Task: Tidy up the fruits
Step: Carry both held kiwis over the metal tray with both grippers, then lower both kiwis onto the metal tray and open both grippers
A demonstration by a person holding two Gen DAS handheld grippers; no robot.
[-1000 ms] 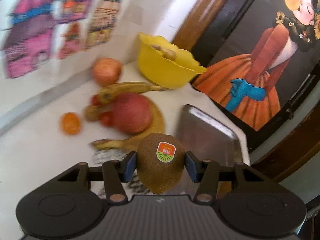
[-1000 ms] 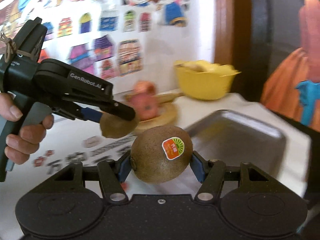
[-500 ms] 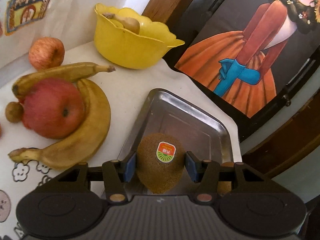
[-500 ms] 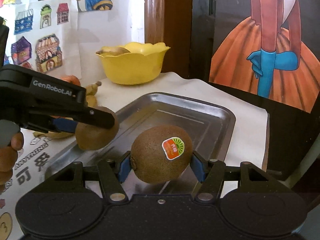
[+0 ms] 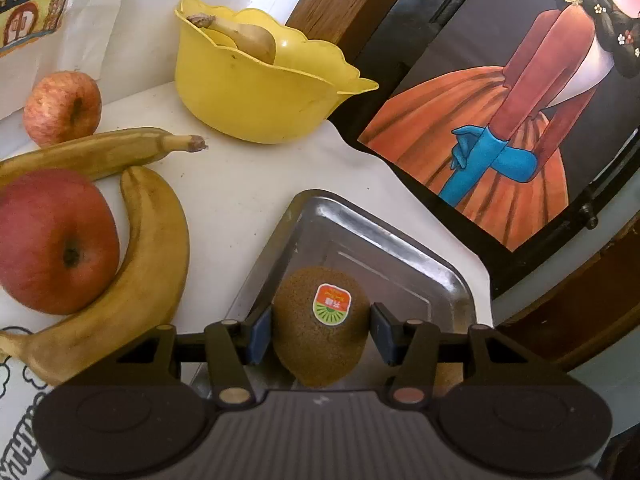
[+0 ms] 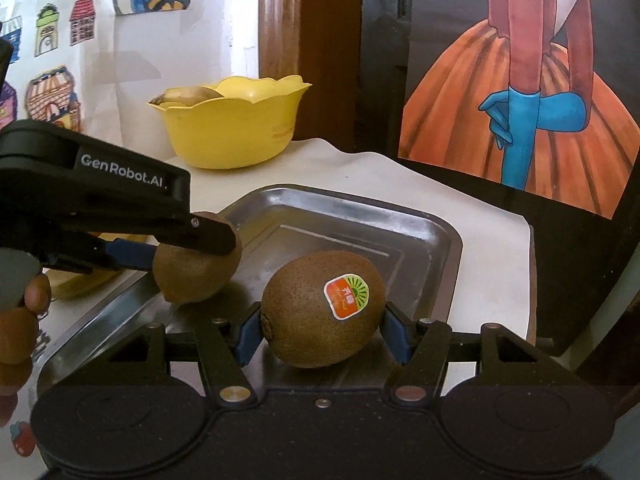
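Left tool [image 6: 196, 256] pinching a kiwi [image 6: 198, 270] over steel tray [image 6: 440, 236], right tool [image 6: 322, 330] level, pinching stickered kiwi [image 6: 322, 308]

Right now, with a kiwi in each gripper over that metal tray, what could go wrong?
1. Both kiwis are round: released onto the smooth metal tray, they may roll.
2. The left gripper and its kiwi sit close to the right gripper's kiwi; lowering together could knock them.
3. Squeezing harder may bruise the fruit.

kiwi [image 5: 320, 326]: brown, orange-green sticker
bowl [image 5: 256, 92]: yellow
tray [image 6: 360, 224]: silver
bananas [image 5: 152, 248]: yellow, brown-speckled
apple [image 5: 54, 240]: red
gripper pads [image 6: 394, 334]: blue
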